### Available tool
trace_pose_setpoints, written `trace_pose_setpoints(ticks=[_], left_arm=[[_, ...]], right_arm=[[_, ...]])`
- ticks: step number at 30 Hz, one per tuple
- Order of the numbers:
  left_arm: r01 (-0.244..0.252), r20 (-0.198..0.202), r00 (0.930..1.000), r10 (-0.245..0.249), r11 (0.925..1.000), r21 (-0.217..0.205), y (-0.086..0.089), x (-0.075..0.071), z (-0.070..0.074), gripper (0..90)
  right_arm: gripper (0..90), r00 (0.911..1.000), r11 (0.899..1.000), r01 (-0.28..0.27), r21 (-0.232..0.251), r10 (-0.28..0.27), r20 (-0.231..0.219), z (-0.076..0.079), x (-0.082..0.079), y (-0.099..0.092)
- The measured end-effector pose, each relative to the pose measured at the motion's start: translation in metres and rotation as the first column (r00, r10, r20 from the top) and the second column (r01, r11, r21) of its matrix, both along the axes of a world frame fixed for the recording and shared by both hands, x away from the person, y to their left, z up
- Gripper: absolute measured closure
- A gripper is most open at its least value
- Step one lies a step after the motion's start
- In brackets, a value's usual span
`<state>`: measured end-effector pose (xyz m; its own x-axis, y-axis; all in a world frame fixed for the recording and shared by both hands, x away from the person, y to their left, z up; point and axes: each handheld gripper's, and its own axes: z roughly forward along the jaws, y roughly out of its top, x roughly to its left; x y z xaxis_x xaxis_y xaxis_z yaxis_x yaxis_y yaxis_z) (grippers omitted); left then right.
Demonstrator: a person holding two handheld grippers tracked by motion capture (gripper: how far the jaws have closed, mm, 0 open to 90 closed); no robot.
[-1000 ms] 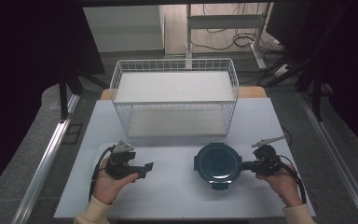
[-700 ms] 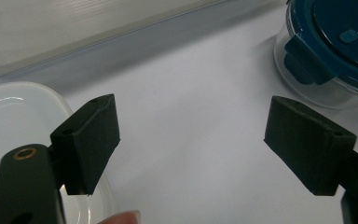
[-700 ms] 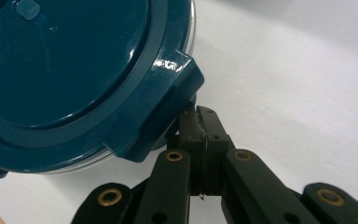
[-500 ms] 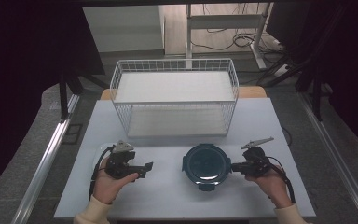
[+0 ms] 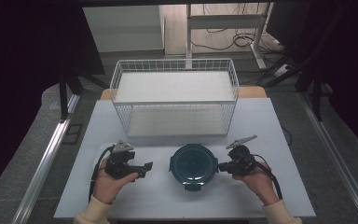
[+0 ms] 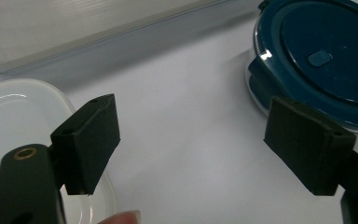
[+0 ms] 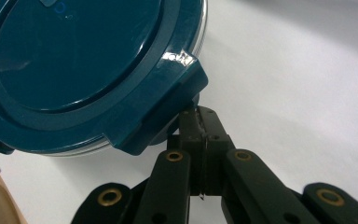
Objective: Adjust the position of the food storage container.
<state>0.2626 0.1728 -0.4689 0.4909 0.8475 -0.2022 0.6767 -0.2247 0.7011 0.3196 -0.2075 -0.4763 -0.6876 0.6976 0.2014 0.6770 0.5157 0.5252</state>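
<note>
On the table, round container [image 5: 193, 164] has blue lid.

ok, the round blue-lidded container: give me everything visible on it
The round container sits upright on the white table, in front of the wire basket and between the two hands. Its dark blue plastic lid has a raised ring, a small oval tab near the centre and latch flaps folded down at the rim; the body beneath looks clear, like glass. The lid is on. The right tongs, shut, press against its side just under one latch flap. The left tongs stand open, apart from it.
</note>
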Motion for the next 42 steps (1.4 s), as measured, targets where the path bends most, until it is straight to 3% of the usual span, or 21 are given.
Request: trace_pose_setpoints(ticks=[14, 16, 20, 25, 27, 29, 31, 34, 36, 37, 38, 40, 42], left_arm=[[0.0, 0.005, 1.0, 0.0, 1.0, -0.001, 0.001, 0.0, 0.001, 18.0], [-0.004, 0.007, 1.0, 0.004, 1.0, -0.004, 0.002, -0.001, 0.002, 18.0], [-0.004, 0.012, 0.9999, 0.005, 0.9999, -0.01, 0.003, -0.002, 0.004, 18.0], [-0.009, 0.017, 0.9998, 0.009, 0.9998, -0.019, 0.004, -0.004, 0.007, 18.0], [-0.009, 0.021, 0.9997, 0.01, 0.9997, -0.021, 0.004, -0.005, 0.008, 18.0], [-0.01, 0.022, 0.9997, 0.011, 0.9996, -0.028, 0.004, -0.006, 0.009, 17.9], [-0.008, 0.024, 0.9997, 0.009, 0.9995, -0.029, 0.005, -0.006, 0.009, 17.7], [-0.01, 0.021, 0.9997, 0.011, 0.9994, -0.033, 0.006, -0.005, 0.008, 17.3], [0.012, -0.005, 0.9999, -0.013, 0.9943, -0.106, 0.009, -0.004, 0.009, 16.6], [0.014, -0.003, 0.9999, -0.014, 0.9928, -0.119, 0.009, -0.005, 0.01, 16.6], [0.007, 0.014, 0.9999, -0.006, 0.996, -0.089, 0.008, -0.007, 0.013, 16.5], [0.028, 0.017, 0.9995, -0.026, 0.9923, -0.121, 0.007, -0.009, 0.017, 16.4], [0.025, 0.034, 0.9992, -0.021, 0.9953, -0.094, 0.004, -0.012, 0.02, 16.2]], right_arm=[[90.0, 0.9999, 1.0, -0.014, 0.001, 0.014, 0.0, -0.007, 0.007, 0.02], [90.0, 0.9999, 1.0, -0.015, 0.014, 0.015, 0.0, -0.007, 0.006, 0.018], [90.0, 0.9984, 0.997, 0.03, 0.073, -0.033, 0.045, 0.002, 0.001, 0.004], [89.7, 0.9938, 0.991, 0.04, 0.125, -0.053, 0.098, 0.018, -0.012, -0.011], [77.1, 0.991, 0.986, 0.057, 0.155, -0.075, 0.111, 0.021, -0.016, -0.017], [45.6, 0.9829, 0.973, 0.107, 0.202, -0.134, 0.126, 0.024, -0.017, -0.021], [32.4, 0.9793, 0.965, 0.119, 0.234, -0.153, 0.133, 0.027, -0.018, -0.024], [24.8, 0.9746, 0.959, 0.122, 0.257, -0.165, 0.152, 0.029, -0.018, -0.027], [22.1, 0.9753, 0.952, 0.114, 0.284, -0.162, 0.15, 0.03, -0.018, -0.028], [22.1, 0.9753, 0.952, 0.114, 0.284, -0.162, 0.15, 0.03, -0.018, -0.028], [21.4, 0.9761, 0.952, 0.109, 0.286, -0.157, 0.151, 0.029, -0.018, -0.028], [20.3, 0.9784, 0.949, 0.101, 0.297, -0.149, 0.143, 0.028, -0.019, -0.028], [19.6, 0.9795, 0.95, 0.092, 0.299, -0.141, 0.144, 0.028, -0.02, -0.027]])
